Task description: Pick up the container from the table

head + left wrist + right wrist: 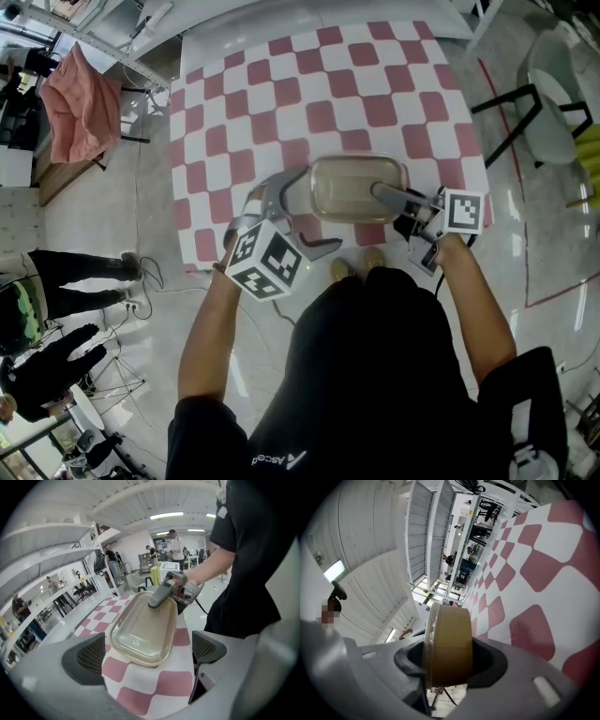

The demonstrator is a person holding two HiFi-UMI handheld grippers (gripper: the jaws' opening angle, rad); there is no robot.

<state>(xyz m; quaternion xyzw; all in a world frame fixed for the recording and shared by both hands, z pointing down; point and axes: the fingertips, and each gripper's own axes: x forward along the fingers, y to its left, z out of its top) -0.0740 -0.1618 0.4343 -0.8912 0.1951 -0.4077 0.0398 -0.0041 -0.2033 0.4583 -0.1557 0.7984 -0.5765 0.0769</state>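
Glossy pale floor (141, 187) surrounds a desk (281, 94) covered in a pink-and-white checked cloth (244, 122). A salmon fabric (80, 103) hangs over a stand off its far left corner, and red tape lines (525, 187) run across the floor on the right. Bystanders (56, 281) stand at the left edge of the head view.

A tan rectangular container (352, 186) with a clear lid sits over the desk's near edge, right of centre, just in front of the person's shoes (356, 267). The right claw (450, 660) holds the container's right end. In its own view the pads press on either side of the tan wall and lid rim, and the head view shows its upper finger (389, 195) lying across the lid. In the left gripper view a dark shadow lies under the container's near end. Whether the container rests fully on the cloth or is tipped just above it I cannot tell.

The left claw (150, 653) is wide apart and grips nothing, with only checked cloth between its pads. It is angled downward at the container's left end, close to it but not touching, and the container lies just beyond its fingertips. Its marker cube (264, 262) faces up at the head camera, beside the person's bare forearm (211, 328).
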